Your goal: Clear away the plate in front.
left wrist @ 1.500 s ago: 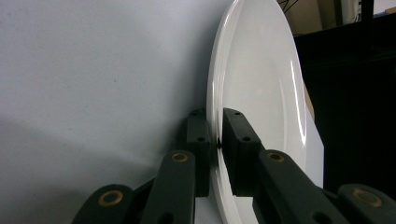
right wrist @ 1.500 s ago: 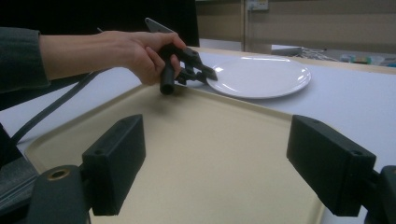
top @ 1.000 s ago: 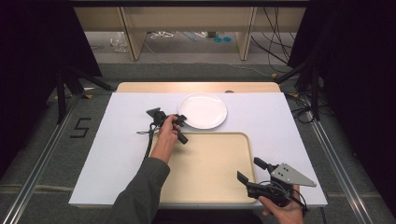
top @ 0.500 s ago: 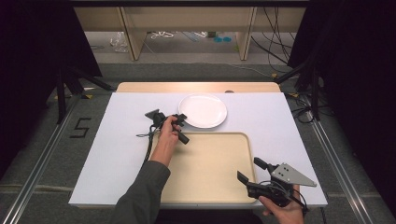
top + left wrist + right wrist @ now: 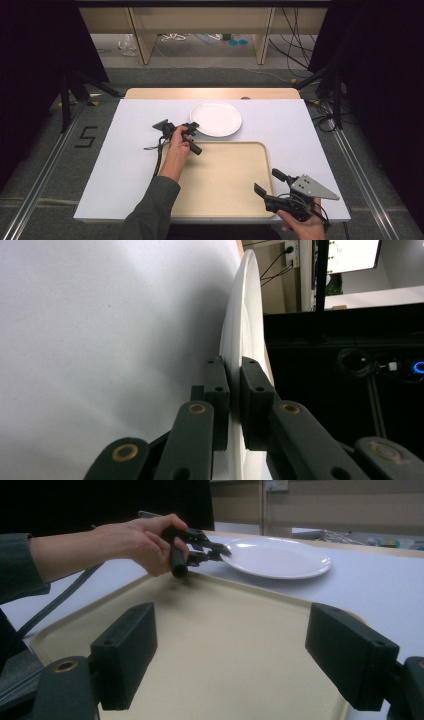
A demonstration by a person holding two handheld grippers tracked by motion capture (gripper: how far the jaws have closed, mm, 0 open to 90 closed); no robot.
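The plate [image 5: 216, 118] sits on the white sheet [image 5: 115, 165] covering the bench, just beyond the far edge of the beige tray [image 5: 225, 182]. We judge it stiff, smooth, probably breakable, and slippery at a thin lip, so the rim is the only hold. Our left gripper [image 5: 192, 127] has its fingers [image 5: 218, 395] clenched on that near rim. Our right gripper [image 5: 252, 655] waits released above the tray's near corner. Around us: dark curtains, cables on the floor.

A plate [image 5: 216, 118] sits on the worktop [image 5: 110, 165] just behind a tray [image 5: 227, 175], which lies at the worktop's near edge.
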